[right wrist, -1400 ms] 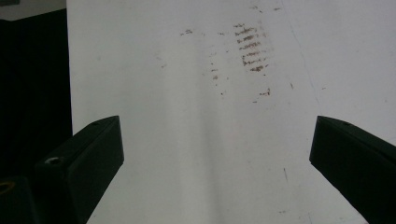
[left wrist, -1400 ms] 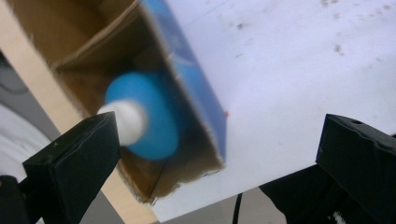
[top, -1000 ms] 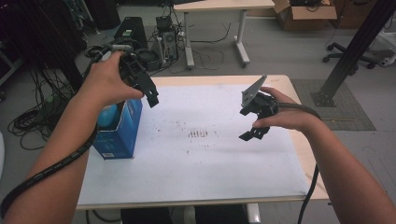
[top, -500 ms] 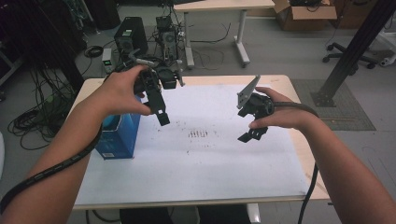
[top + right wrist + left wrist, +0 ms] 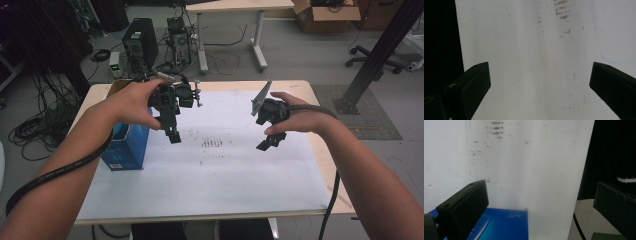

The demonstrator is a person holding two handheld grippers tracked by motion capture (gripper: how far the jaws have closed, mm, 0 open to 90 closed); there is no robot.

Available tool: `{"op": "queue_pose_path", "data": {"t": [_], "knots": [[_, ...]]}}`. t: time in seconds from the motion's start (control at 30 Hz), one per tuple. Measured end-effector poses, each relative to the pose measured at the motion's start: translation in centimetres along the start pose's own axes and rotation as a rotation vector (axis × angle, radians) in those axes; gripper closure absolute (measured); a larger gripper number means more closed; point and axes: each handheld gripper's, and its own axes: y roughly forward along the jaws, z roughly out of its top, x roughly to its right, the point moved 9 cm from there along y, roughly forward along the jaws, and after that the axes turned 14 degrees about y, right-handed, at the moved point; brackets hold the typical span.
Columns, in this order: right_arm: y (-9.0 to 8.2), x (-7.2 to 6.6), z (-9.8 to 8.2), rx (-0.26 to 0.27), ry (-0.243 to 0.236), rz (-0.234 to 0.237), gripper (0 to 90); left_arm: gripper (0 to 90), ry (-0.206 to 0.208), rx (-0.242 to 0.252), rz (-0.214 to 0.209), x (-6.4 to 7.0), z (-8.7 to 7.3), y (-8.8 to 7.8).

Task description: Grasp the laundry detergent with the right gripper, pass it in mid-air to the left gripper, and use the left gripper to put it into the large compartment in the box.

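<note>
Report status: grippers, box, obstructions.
Left gripper open, empty, above the table beside blue box. Right gripper open, empty, over white sheet. Nothing between.

A white-topped table (image 5: 215, 185) carries a blue box (image 5: 127, 147) at its left.

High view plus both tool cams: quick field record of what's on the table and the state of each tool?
surface: table with a white sheet, brown specks near its middle
object: blue box at the table's left edge, standing on the sheet
left tool: held above the sheet beside the blue box, jaws open, empty
right tool: held above the sheet's right part, jaws open, empty
contact: neither tool touches the blue box
</note>
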Motion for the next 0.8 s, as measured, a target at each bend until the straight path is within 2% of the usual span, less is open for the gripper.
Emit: {"op": "queue_pose_path", "data": {"t": [0.23, 0.33, 0.8], "knots": [[-0.6, 0.6, -1.0, -0.063, -0.001, -0.012, 3.3, 0.2, -0.006, -0.020, -0.012, -0.2, -0.4, 0.6], [-0.6, 0.6, -1.3, -0.078, -0.008, -0.003, 3.4, 0.2, -0.009, -0.021, -0.011, -0.2, -0.5, 0.7], [-0.7, 0.6, -1.2, -0.070, -0.016, 0.004, 3.3, 0.2, -0.008, -0.026, -0.008, 0.1, -0.3, 0.3]]}}
